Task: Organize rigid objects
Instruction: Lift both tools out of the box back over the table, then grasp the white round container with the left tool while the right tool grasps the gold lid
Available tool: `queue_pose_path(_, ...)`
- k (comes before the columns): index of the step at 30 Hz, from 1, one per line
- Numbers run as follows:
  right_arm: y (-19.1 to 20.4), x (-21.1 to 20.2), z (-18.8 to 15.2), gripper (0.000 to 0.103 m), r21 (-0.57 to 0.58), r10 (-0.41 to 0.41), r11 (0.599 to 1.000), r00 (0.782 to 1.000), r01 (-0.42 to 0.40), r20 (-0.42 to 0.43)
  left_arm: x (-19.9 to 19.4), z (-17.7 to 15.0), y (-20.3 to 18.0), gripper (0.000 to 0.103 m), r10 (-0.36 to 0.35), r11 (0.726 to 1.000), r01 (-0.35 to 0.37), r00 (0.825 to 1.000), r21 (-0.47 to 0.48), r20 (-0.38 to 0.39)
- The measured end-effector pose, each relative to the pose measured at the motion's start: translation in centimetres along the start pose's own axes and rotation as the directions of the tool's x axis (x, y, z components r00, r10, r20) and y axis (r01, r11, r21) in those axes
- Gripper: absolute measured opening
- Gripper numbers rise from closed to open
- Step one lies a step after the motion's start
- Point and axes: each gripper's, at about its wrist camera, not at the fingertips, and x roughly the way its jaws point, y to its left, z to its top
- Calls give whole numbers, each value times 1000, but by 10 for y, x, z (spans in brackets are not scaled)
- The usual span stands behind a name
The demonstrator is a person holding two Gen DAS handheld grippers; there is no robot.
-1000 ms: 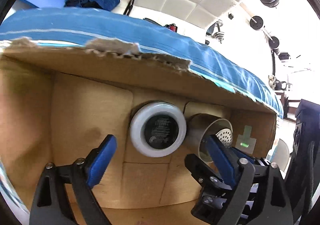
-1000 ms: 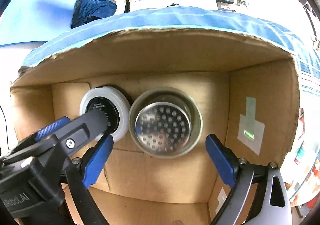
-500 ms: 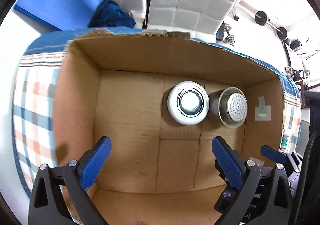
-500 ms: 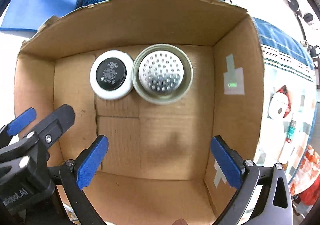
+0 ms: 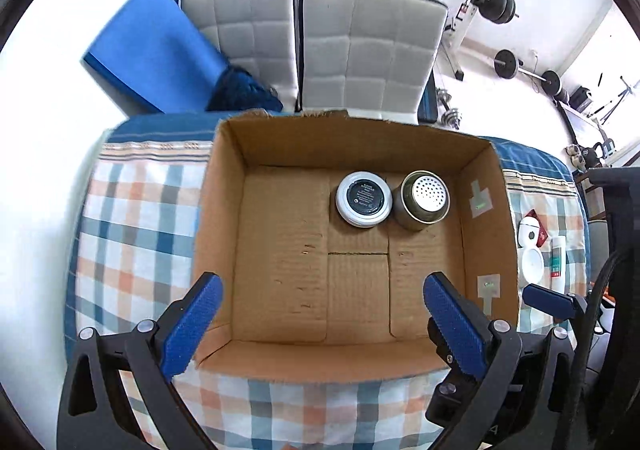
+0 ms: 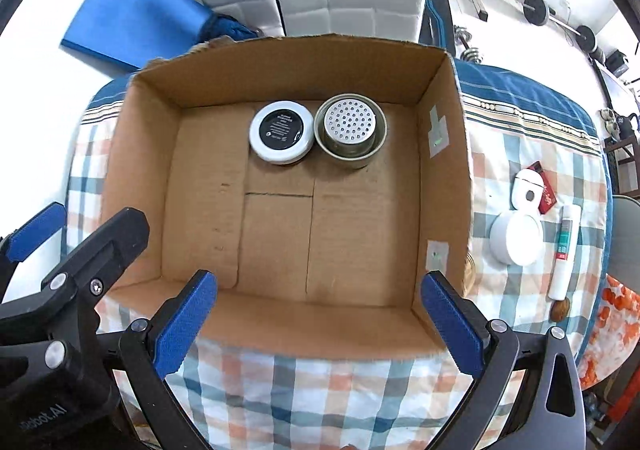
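An open cardboard box (image 5: 218,209) (image 6: 444,177) stands on a checked tablecloth. Inside, at its far side, a white jar with a black lid (image 5: 363,198) (image 6: 281,136) stands next to a metal cup with a perforated insert (image 5: 425,199) (image 6: 350,131). My left gripper (image 5: 324,326) is open and empty, high above the box's near edge. My right gripper (image 6: 320,324) is open and empty, also above the near edge. The left gripper's body shows at the lower left of the right wrist view.
On the cloth to the right of the box lie a white round case (image 6: 516,236), a white earbud case on a red card (image 6: 530,189), a white tube (image 6: 565,250) and a small brown nut (image 6: 560,308). White padded chairs (image 5: 372,49) and a blue mat (image 5: 156,49) stand behind the table.
Both grippers have pulled up and back out of the box, from close over the jar and cup to high above its near edge. The jar and cup have stayed put.
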Motion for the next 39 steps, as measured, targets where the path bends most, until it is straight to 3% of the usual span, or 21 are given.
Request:
queue_pose_path(4, -5, -29, -15, 103, -21, 29, 999, 999, -28, 46, -23, -7, -8, 103, 20, 1000, -21, 999, 8, 50)
queue_pose_path(9, -28, -62, -26, 103, -16, 81, 997, 992, -80, 93, -52, -10, -33, 103, -9, 1000, 8, 997, 13, 82)
queue_pose_path(16, -128, -89, -42, 103, 90, 74, 993, 993, -83, 94, -50, -2, -120, 103, -95, 990, 86, 992, 110, 84)
queue_pose_path(21, -226, -79, -59, 103, 227, -8, 974, 999, -4, 52, -13, -2, -193, 103, -144, 973, 142, 990, 180, -2)
queue_pose_path(28, -358, -28, -85, 103, 444, -45, 894, 998, 59, -42, 64, -7, -283, 103, -129, 945, 176, 975, 276, -181)
queue_pose_path(34, -410, 20, -98, 103, 528, -19, 846, 994, 71, -103, 140, -11, -335, 103, -27, 925, 126, 962, 357, -271)
queue_pose_path(39, -436, 53, -102, 103, 574, 12, 816, 991, 69, -135, 197, -20, -358, 103, 22, 915, 126, 933, 382, -359)
